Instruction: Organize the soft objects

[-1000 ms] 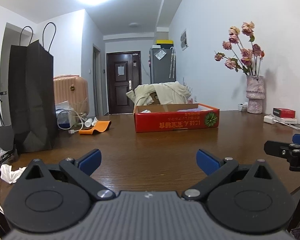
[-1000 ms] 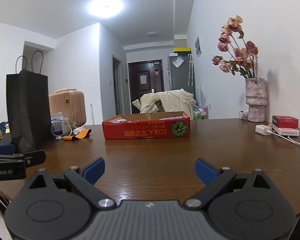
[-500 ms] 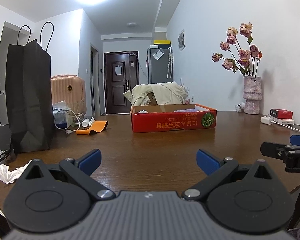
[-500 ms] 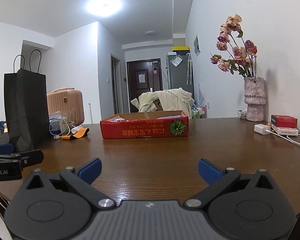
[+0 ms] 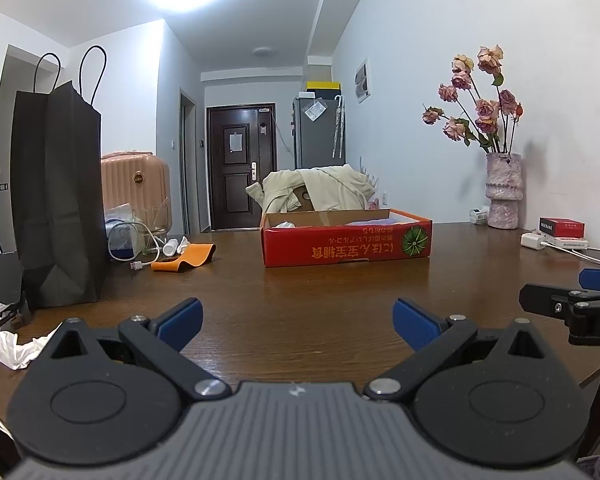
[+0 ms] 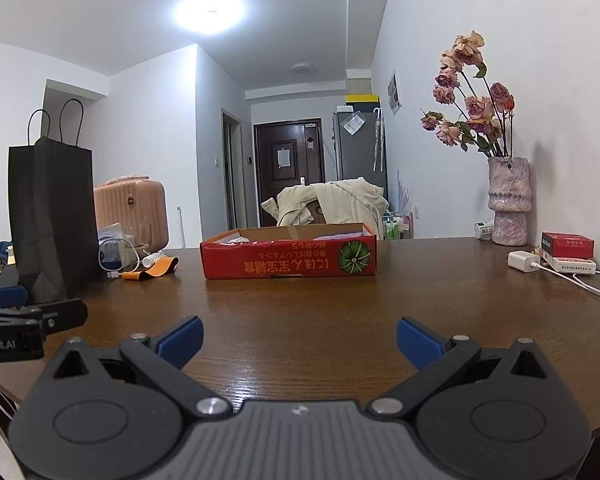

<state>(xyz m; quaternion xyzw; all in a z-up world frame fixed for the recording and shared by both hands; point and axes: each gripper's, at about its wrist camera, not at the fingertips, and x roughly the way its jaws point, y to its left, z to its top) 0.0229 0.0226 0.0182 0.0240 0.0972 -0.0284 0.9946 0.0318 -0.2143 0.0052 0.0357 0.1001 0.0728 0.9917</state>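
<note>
My left gripper [image 5: 296,322] and my right gripper [image 6: 300,340] are both spread wide and carry nothing. Both hover low over the near edge of the bench [image 5: 308,292], side by side, pointing toward 12 o'clock.

The task's thing, as far as I can judge, is the soft material inside the red box [image 5: 346,242], which sits on the bench at 12 o'clock, well apart from both grippers. Over the rim I see only a pale crumpled piece [image 5: 284,224] and a light purple patch [image 5: 374,222]; what they are I cannot tell.

Hazards from this position:

1. Low approach. The near wall of the red box stands between my grippers and its contents. Driving straight in would likely push the box toward 12 o'clock instead of reaching inside. Cause: insufficient lift before entry.
2. Gripper collision. The two grippers are near each other; converging on the same item could knock them together.
3. Soft grasp. Cloth-like items may bunch or slip, or one may drag another out.
4. Right-side clutter. A white charger [image 6: 522,261] with its cable [image 6: 588,284] lies at 2 o'clock, and a vase [image 6: 508,200] of flowers stands further back. A wide right sweep could snag the cable.
5. Left-side clutter. A black paper bag [image 5: 56,200] stands upright at 10 o'clock and would probably tip easily if bumped.
</note>
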